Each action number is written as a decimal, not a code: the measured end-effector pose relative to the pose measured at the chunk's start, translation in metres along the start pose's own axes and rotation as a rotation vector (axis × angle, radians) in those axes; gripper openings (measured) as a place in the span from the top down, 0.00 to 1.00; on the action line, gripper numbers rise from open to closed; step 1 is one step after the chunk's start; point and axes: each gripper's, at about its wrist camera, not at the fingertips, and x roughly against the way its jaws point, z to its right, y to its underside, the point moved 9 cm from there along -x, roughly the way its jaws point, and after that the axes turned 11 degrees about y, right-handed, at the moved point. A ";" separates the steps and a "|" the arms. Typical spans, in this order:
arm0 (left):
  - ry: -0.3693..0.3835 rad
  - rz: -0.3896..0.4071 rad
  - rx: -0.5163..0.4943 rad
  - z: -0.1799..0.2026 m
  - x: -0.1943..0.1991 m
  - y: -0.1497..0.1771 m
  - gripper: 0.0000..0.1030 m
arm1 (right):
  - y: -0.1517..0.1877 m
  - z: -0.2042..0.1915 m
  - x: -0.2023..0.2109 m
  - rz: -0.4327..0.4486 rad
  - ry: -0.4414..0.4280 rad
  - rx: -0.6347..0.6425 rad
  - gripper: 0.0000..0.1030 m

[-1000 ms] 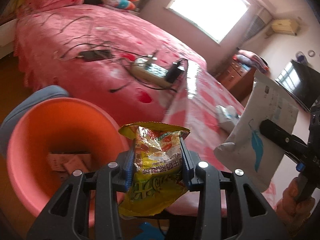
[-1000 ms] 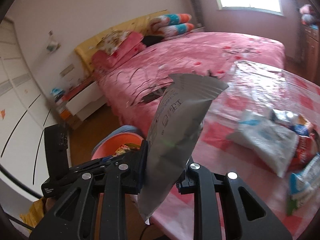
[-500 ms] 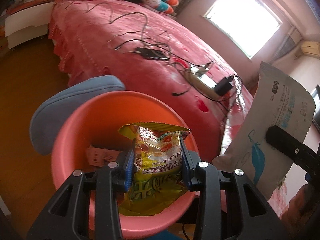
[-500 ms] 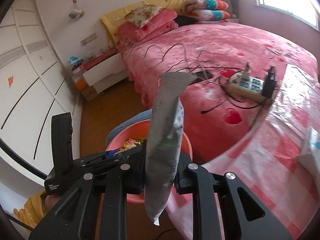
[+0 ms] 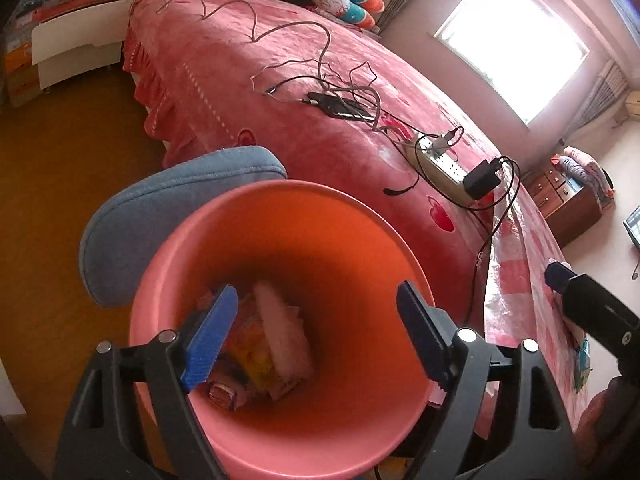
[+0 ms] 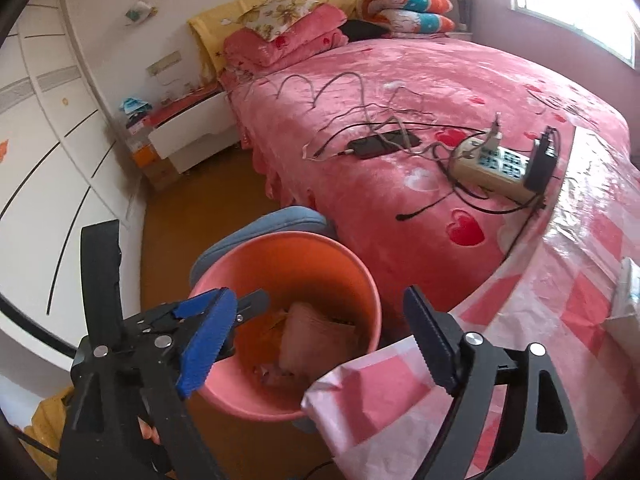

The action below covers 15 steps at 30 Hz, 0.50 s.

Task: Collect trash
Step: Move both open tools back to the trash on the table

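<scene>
Above the pink bin [image 5: 360,216] both the left gripper [image 5: 316,334] and right gripper [image 6: 316,338] are held spread, empty; wrappers [image 5: 264,356] lie inside; more table trash is likely to be fetched next.

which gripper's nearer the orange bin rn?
Left. The left gripper hangs open right over the orange bin mouth. The right gripper, also open, sits off to the side, by the checkered tablecloth corner.

blurred at the bottom of the pink bin [image 5: 280,208], centre of frame: wrappers [image 5: 260,352], print unreadable. cut off at the right edge, only one dark finger showing: right gripper [image 5: 592,312]. hidden behind the left gripper [image 6: 240,312]: the bin's left rim.
</scene>
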 end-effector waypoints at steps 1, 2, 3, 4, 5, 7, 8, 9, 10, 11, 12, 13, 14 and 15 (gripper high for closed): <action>-0.001 -0.005 -0.001 0.002 -0.002 0.000 0.20 | -0.001 0.004 0.001 0.004 0.004 -0.008 0.17; 0.000 -0.008 -0.002 0.002 -0.003 0.001 0.20 | -0.001 0.007 0.003 0.009 0.012 -0.015 0.16; 0.002 -0.012 -0.005 0.004 -0.004 0.002 0.20 | -0.002 0.012 0.005 0.017 0.026 -0.022 0.16; 0.003 -0.016 -0.008 0.006 -0.006 0.002 0.20 | -0.002 0.016 0.006 0.022 0.036 -0.026 0.16; 0.005 -0.019 -0.012 0.008 -0.007 0.002 0.19 | -0.002 0.020 0.008 0.028 0.045 -0.030 0.16; 0.010 -0.024 -0.019 0.013 -0.010 0.003 0.19 | -0.003 0.029 0.012 0.040 0.065 -0.040 0.15; 0.013 -0.027 -0.020 0.014 -0.011 0.004 0.19 | -0.004 0.034 0.014 0.048 0.077 -0.048 0.13; 0.015 -0.031 -0.021 0.016 -0.012 0.004 0.19 | -0.004 0.038 0.016 0.053 0.085 -0.054 0.13; 0.019 -0.036 -0.021 0.018 -0.013 0.005 0.18 | -0.004 0.042 0.018 0.057 0.093 -0.061 0.12; 0.022 -0.042 -0.020 0.019 -0.014 0.006 0.18 | -0.003 0.045 0.019 0.059 0.100 -0.066 0.12; 0.024 -0.046 -0.019 0.021 -0.015 0.006 0.18 | -0.003 0.050 0.021 0.062 0.108 -0.071 0.12; 0.029 -0.050 -0.020 0.024 -0.016 0.007 0.18 | -0.002 0.054 0.022 0.064 0.116 -0.076 0.12; 0.032 -0.052 -0.022 0.026 -0.017 0.007 0.18 | -0.001 0.056 0.023 0.066 0.121 -0.081 0.12; 0.035 -0.054 -0.025 0.027 -0.018 0.007 0.18 | 0.000 0.060 0.024 0.069 0.128 -0.088 0.12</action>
